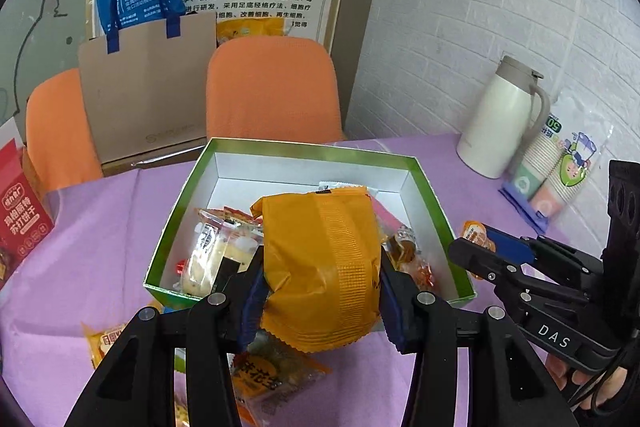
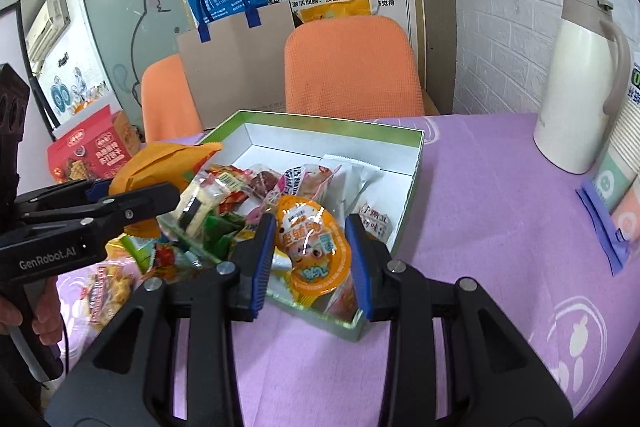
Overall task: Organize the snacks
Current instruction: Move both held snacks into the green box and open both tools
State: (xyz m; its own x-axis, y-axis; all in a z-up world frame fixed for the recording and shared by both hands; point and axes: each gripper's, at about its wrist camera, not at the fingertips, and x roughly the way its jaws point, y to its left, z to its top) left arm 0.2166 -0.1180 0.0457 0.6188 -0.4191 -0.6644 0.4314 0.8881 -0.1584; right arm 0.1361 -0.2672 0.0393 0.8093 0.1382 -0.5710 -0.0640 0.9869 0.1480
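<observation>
A green box with white inside (image 1: 432,187) (image 2: 420,163) sits on the purple cloth, holding several wrapped snacks (image 2: 256,187). My left gripper (image 1: 320,269) is shut on a puffy orange packet (image 1: 316,227), held just above the box's near edge. In the right wrist view the left gripper (image 2: 132,197) comes in from the left with that orange packet (image 2: 160,163). My right gripper (image 2: 310,259) is shut on an orange jelly cup (image 2: 316,243) over the box's near corner. In the left wrist view the right gripper (image 1: 478,247) and jelly cup (image 1: 472,233) are beside the box's right wall.
Loose snack packets (image 1: 276,375) (image 2: 108,291) lie on the cloth in front of the box. A white thermos jug (image 2: 576,87) and a pack of paper cups (image 1: 560,171) stand at the right by the wall. A red biscuit box (image 1: 20,215) is at the left, with orange chairs (image 1: 272,87) behind the table.
</observation>
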